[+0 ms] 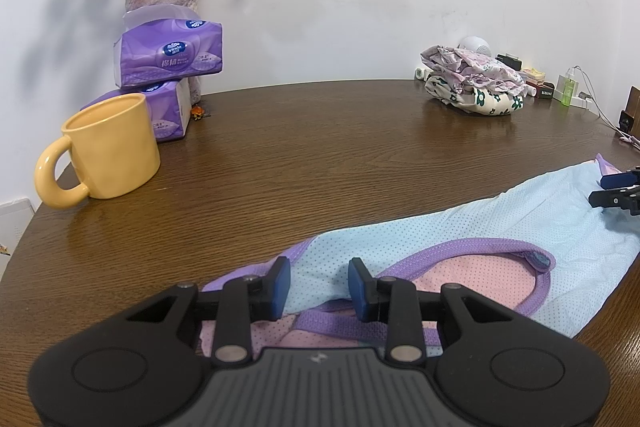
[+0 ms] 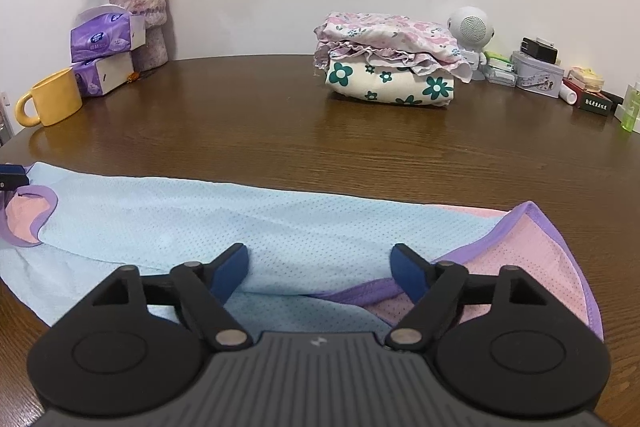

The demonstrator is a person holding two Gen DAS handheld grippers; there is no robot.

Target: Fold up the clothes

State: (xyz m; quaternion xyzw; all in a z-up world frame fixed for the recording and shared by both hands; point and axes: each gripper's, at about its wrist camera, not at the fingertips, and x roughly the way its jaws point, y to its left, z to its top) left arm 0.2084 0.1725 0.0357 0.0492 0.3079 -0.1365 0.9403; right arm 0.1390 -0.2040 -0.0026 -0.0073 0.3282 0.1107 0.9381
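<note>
Against the table's [image 2: 280,131] far left edge, your tissue packs [image 1: 170,53] read "Vinda". Only your right view shows the white speaker [image 2: 470,27]. Near you lies the blue mesh top [image 2: 180,211]. Your left gripper [image 1: 319,285] pinches a raised fold narrowly; your right gripper [image 2: 319,267] gapes wide, gripping nothing. Bare wood stretches mid-table.

A light blue mesh garment [image 2: 168,219] with purple trim and pink inner panels lies spread flat on the worktop. A raised fold of it sits between the left jaws. Another stretch lies between the wide-apart right jaws, untouched by their pads.
</note>
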